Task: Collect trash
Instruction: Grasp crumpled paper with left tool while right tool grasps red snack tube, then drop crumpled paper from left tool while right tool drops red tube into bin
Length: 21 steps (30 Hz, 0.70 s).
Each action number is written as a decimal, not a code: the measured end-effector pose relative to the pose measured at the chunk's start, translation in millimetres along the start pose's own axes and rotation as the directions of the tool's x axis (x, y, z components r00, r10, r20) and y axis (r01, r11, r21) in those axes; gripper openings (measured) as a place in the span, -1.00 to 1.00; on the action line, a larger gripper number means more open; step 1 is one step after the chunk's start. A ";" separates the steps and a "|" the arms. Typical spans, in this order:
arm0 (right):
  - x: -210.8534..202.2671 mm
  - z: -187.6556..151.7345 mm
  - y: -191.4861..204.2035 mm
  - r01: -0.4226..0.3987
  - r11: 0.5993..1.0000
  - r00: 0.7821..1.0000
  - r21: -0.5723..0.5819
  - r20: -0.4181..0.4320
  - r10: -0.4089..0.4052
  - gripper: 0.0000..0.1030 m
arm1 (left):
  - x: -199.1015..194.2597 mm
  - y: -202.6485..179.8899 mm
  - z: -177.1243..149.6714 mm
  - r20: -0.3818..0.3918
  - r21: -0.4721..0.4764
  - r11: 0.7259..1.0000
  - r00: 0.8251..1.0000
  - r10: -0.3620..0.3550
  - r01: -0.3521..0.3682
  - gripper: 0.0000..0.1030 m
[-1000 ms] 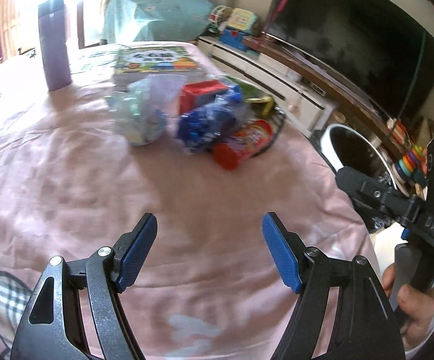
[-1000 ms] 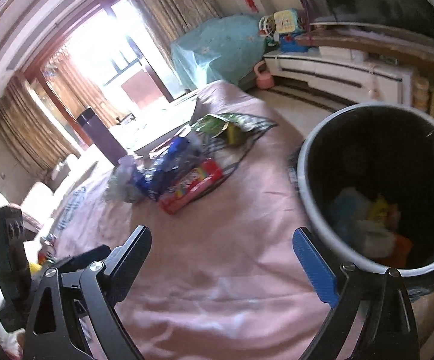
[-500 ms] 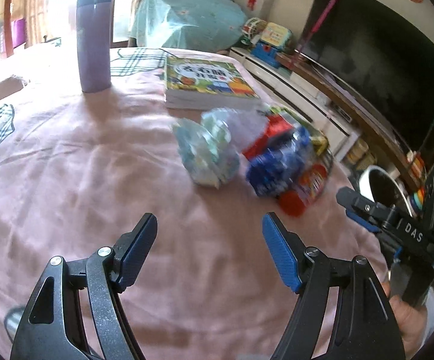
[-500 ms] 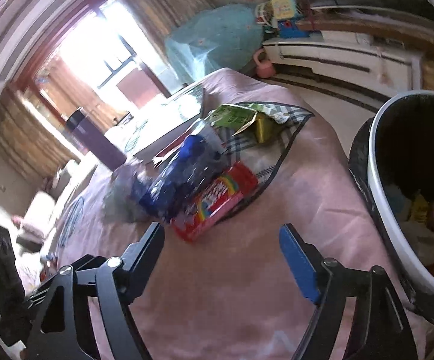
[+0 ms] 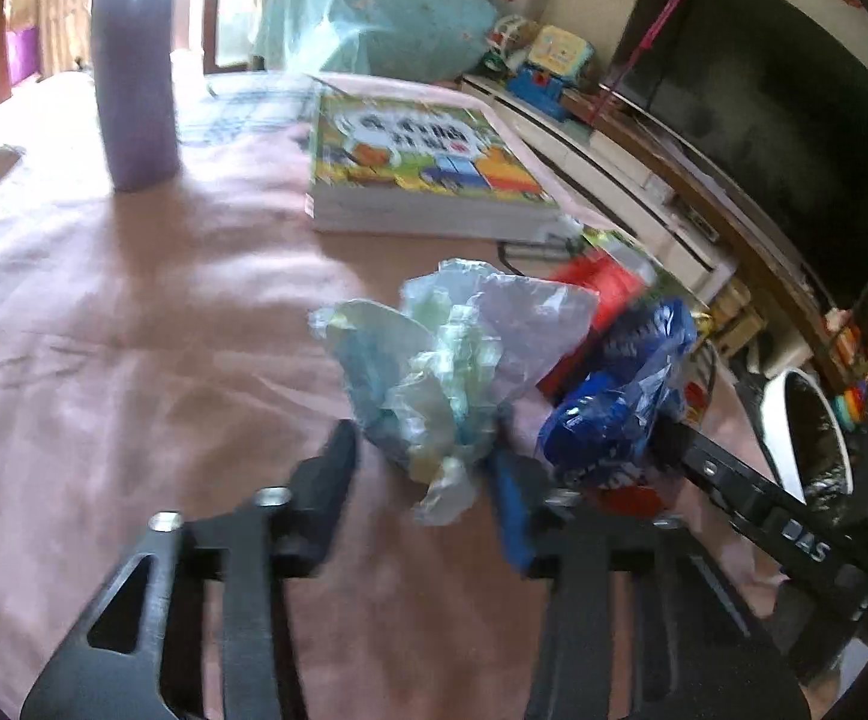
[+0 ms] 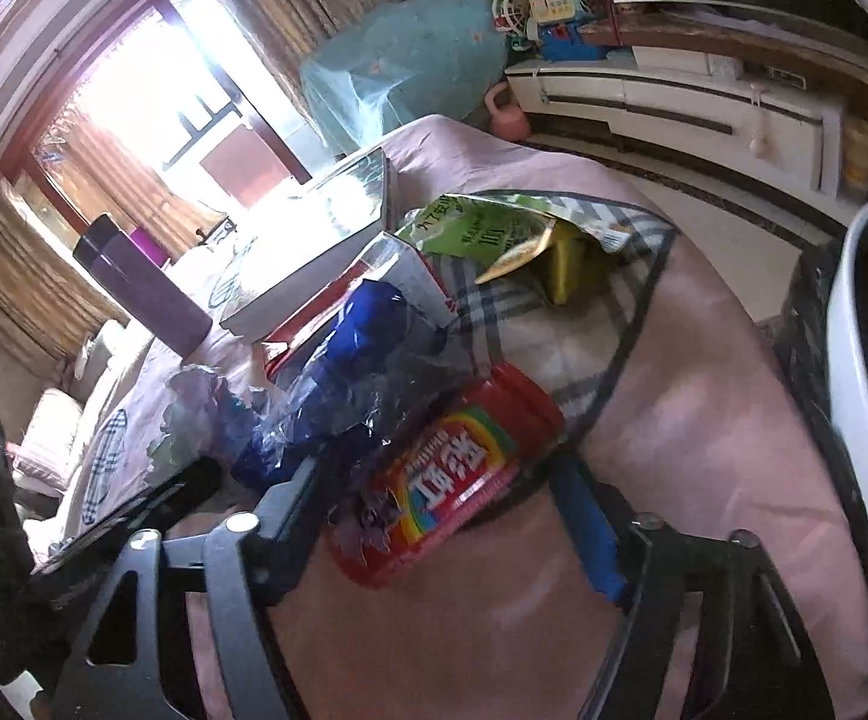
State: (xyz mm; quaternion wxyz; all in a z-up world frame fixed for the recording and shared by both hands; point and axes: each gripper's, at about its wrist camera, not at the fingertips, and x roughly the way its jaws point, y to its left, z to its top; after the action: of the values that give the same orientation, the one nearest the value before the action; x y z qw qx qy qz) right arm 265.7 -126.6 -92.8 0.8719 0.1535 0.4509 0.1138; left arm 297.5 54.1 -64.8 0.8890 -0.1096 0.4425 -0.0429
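Left gripper (image 5: 422, 480) agape, straddling pale crumpled bag (image 5: 434, 372); right gripper (image 6: 434, 516) agape around red packet (image 6: 439, 480), long axis slanting across gap, unclamped.

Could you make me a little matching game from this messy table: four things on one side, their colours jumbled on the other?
Things:
1. tall cup
2. crumpled plastic bag between the left gripper's fingers
3. snack packet between the right gripper's fingers
4. wrapper on the checked cloth

Colours:
A. green
B. red with a rainbow stripe
C. purple
D. pale blue-green

Pairs: 1-C, 2-D, 3-B, 4-A
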 end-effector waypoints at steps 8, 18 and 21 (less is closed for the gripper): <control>-15.2 -8.5 -6.8 -0.054 0.998 0.998 -0.016 0.010 0.054 -0.27 | -24.5 1.3 -16.5 0.036 0.022 1.000 0.999 0.003 -0.004 -0.50; -61.3 -25.0 -16.8 -0.072 0.995 0.997 -0.070 0.036 0.075 -0.35 | -68.7 -29.0 -49.7 0.068 0.062 0.995 0.994 -0.080 0.076 -0.52; -66.7 -32.2 -14.5 -0.030 0.990 0.999 -0.136 0.020 0.033 -0.35 | -75.8 -39.3 -54.7 0.070 0.077 0.993 0.993 -0.095 0.090 -0.52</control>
State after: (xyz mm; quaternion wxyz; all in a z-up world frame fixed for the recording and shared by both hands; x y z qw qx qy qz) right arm 202.3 -157.2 -65.6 0.8832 0.1025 0.4302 0.1562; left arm 208.9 20.5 -28.6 0.9052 -0.0983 0.4022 -0.0964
